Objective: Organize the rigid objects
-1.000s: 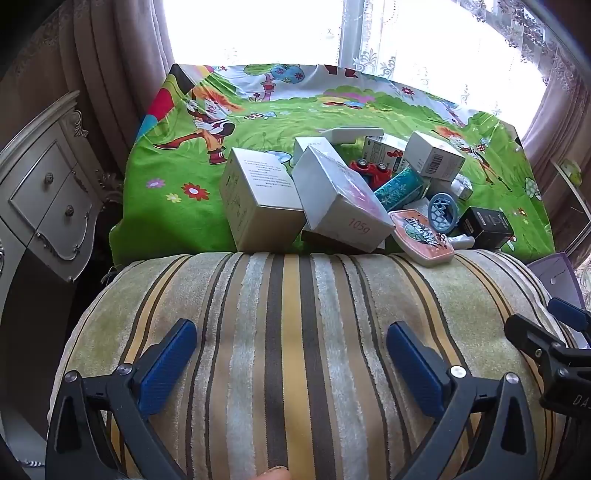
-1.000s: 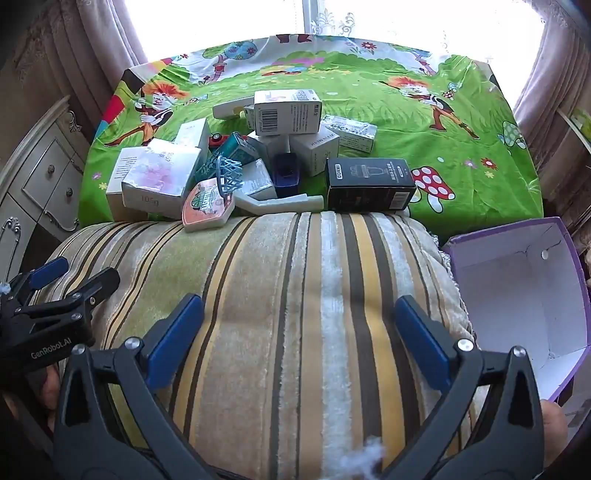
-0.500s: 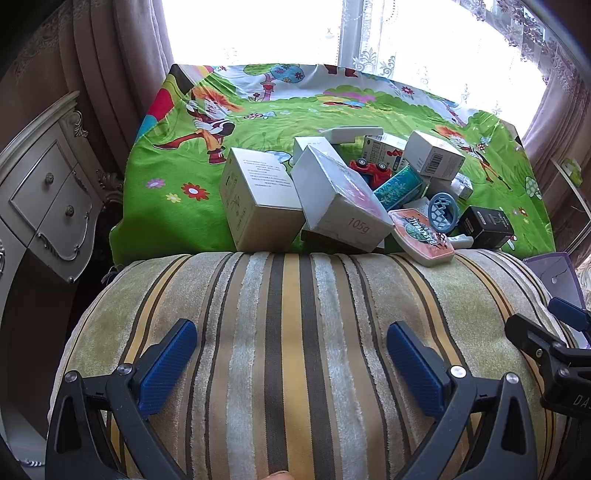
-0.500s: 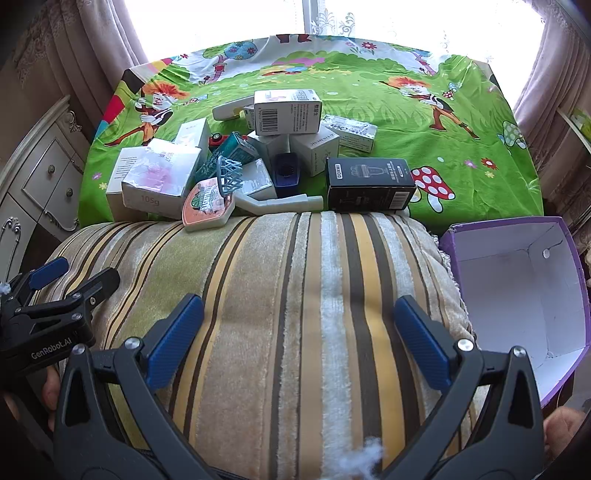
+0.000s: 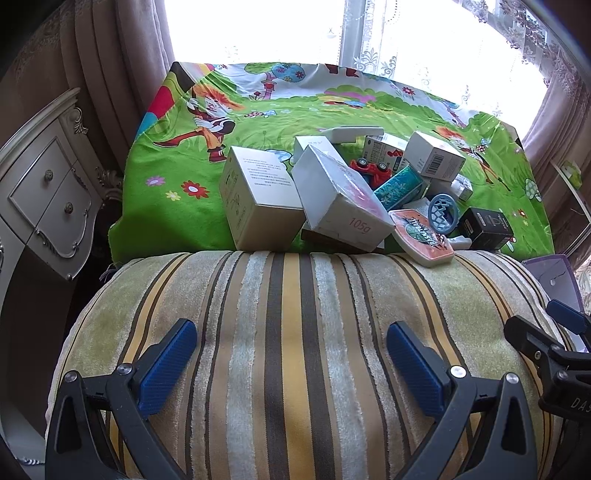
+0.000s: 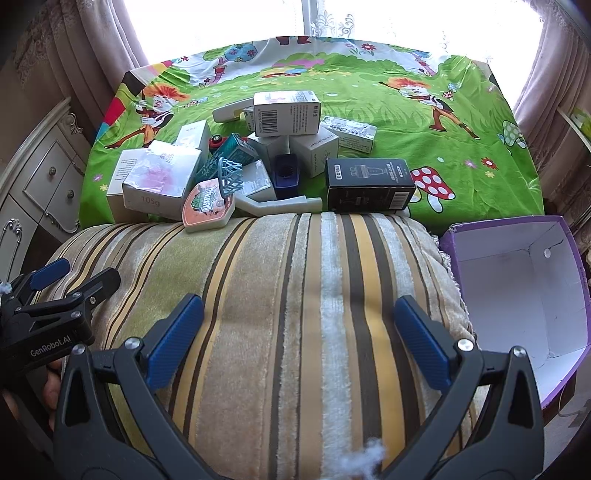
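Observation:
A heap of small boxes and toys lies on the green cartoon cloth [image 5: 177, 206]: a beige box [image 5: 258, 199], a white box marked 105g [image 5: 340, 199], a red toy car [image 5: 371, 170], a teal box [image 5: 399, 186], an orange-lidded case [image 6: 207, 206], a black box [image 6: 369, 181] and a barcoded white box [image 6: 286, 112]. My left gripper [image 5: 291, 356] hangs open over the striped cushion [image 5: 295, 302], short of the heap. Beside it, my right gripper [image 6: 297, 336] is open too, holding nothing. An empty purple box [image 6: 524, 280] stands at the cushion's right.
A cream dresser with drawers [image 5: 48, 199] stands at the left. Curtains and a bright window [image 5: 258, 29] close off the far side. The cloth's far half [image 6: 369, 74] carries no objects. A hand shows under the left gripper body [image 6: 48, 391].
Nothing has visibly moved in the left wrist view. In the right wrist view the purple box edged slightly left and up; both grippers stay open.

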{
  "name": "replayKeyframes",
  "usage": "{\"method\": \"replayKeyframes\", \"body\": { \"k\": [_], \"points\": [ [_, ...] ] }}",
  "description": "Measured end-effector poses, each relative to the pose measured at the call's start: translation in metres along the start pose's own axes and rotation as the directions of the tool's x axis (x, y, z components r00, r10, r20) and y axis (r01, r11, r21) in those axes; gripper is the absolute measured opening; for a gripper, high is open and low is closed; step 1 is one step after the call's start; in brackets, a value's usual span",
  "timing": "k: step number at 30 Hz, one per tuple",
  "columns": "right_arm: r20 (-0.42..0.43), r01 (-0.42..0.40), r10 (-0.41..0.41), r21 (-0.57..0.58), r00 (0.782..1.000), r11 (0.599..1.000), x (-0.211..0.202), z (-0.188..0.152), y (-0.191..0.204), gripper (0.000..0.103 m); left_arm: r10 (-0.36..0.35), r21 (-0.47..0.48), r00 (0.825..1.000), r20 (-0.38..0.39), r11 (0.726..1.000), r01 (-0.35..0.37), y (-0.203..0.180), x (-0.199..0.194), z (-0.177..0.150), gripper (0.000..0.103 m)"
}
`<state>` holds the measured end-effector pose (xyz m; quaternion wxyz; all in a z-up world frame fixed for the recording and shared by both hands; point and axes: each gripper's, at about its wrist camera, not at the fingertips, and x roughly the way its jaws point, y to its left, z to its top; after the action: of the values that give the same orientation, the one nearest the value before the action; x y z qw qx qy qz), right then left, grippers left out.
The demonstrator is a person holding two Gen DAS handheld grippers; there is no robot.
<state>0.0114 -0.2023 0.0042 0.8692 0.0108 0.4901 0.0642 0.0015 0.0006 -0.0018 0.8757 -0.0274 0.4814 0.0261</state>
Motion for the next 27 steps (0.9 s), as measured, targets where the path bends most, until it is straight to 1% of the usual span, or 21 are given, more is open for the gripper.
{"method": "replayKeyframes", "body": {
  "k": [6, 14, 17, 20, 23, 27],
  "points": [
    [0.008, -0.004, 0.004, 0.003, 1.000, 1.000, 0.000, -0.001, 0.000, 0.103, -0.001, -0.001, 1.000, -0.001, 1.000, 0.001, 0.000, 0.000, 0.000, 0.103],
    [-0.005, -0.001, 0.001, -0.010, 1.000, 1.000, 0.003, 0.002, 0.001, 0.103, -0.006, -0.006, 1.000, -0.002, 1.000, 0.006, 0.000, -0.001, 0.000, 0.103],
    [-0.010, -0.030, 0.030, -0.001, 0.999, 1.000, 0.004, 0.003, -0.004, 0.103, -0.014, -0.009, 1.000, 0.001, 1.000, 0.014, 0.001, -0.001, 0.000, 0.103],
    [-0.024, -0.070, 0.070, -0.003, 0.997, 0.998, 0.001, 0.004, -0.008, 0.103, -0.040, -0.016, 0.999, 0.009, 0.999, 0.040, 0.002, -0.003, 0.000, 0.103],
    [-0.063, -0.110, 0.108, -0.030, 0.992, 0.994, 0.001, 0.007, -0.011, 0.103, -0.074, -0.019, 0.997, 0.018, 0.997, 0.074, 0.003, -0.005, 0.002, 0.103],
    [-0.052, -0.103, 0.101, -0.038, 0.994, 0.994, -0.001, 0.006, -0.010, 0.103, -0.133, -0.061, 0.990, 0.037, 0.989, 0.135, 0.012, -0.010, 0.004, 0.103]
  ]
}}
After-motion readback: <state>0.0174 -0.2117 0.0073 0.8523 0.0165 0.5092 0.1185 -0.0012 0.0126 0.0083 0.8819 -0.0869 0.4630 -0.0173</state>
